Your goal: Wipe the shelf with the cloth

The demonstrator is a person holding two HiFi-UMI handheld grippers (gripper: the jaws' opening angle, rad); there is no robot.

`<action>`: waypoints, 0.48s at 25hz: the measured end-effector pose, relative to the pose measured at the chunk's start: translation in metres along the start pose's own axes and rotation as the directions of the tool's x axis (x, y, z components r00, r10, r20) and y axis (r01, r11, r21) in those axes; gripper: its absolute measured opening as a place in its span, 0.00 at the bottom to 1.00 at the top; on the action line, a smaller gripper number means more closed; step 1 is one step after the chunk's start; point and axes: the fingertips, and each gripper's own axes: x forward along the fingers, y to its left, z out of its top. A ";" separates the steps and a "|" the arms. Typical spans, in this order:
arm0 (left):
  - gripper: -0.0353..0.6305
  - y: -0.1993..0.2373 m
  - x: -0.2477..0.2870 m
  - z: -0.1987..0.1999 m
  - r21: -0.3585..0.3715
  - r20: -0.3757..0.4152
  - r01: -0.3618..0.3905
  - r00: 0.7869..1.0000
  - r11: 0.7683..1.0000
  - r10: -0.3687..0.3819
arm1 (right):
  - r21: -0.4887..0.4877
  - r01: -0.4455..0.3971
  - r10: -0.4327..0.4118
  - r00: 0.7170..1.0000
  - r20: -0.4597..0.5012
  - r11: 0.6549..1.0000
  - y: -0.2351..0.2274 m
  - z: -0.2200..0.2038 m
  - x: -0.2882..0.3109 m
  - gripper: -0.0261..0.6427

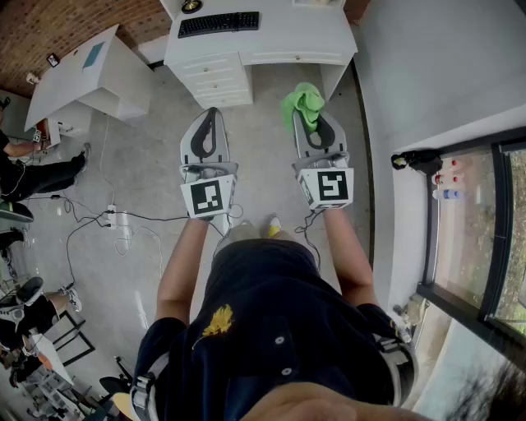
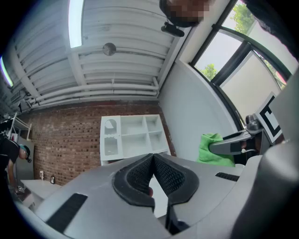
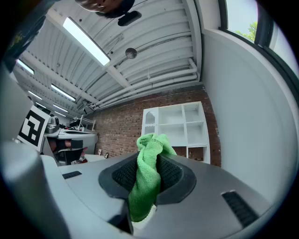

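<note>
A green cloth is pinched between the pads of my right gripper, and its bunched top sticks out past the fingertips. In the head view the cloth bulges from the right gripper, held out in front of the person above the floor. The left gripper is held level beside it, shut with nothing in it; its pads meet at the tips. A white shelf unit with open compartments stands ahead against a brick wall, well away from both grippers. It also appears in the right gripper view as the shelf.
A white desk with drawers and a black keyboard stands straight ahead. A second white table is at the left. Cables lie on the grey floor. A white wall and window run along the right. People sit at far left.
</note>
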 end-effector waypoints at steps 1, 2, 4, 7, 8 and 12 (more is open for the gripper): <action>0.08 0.010 0.000 -0.008 0.004 -0.010 0.000 1.000 1.000 0.000 | 0.008 -0.006 0.006 1.000 0.001 1.000 0.007 -0.002 0.008 0.16; 0.08 0.021 -0.001 -0.016 0.008 -0.022 0.000 1.000 1.000 0.001 | 0.016 -0.012 0.012 1.000 0.000 1.000 0.015 -0.003 0.017 0.16; 0.08 0.044 -0.001 -0.032 0.012 -0.051 -0.011 0.999 1.000 0.012 | 0.017 -0.032 0.033 0.999 -0.004 0.999 0.032 -0.006 0.035 0.16; 0.08 0.081 0.006 -0.053 -0.004 -0.092 -0.040 0.995 0.999 0.039 | 0.003 -0.059 0.059 0.998 -0.020 0.998 0.058 -0.011 0.066 0.16; 0.08 0.094 0.011 -0.060 -0.007 -0.103 -0.042 0.994 0.999 0.041 | -0.001 -0.061 0.061 0.998 -0.025 0.998 0.065 -0.014 0.077 0.16; 0.08 0.149 0.042 -0.077 -0.042 -0.088 -0.020 0.996 0.999 0.016 | -0.040 -0.039 0.037 0.998 -0.053 0.998 0.091 -0.020 0.134 0.16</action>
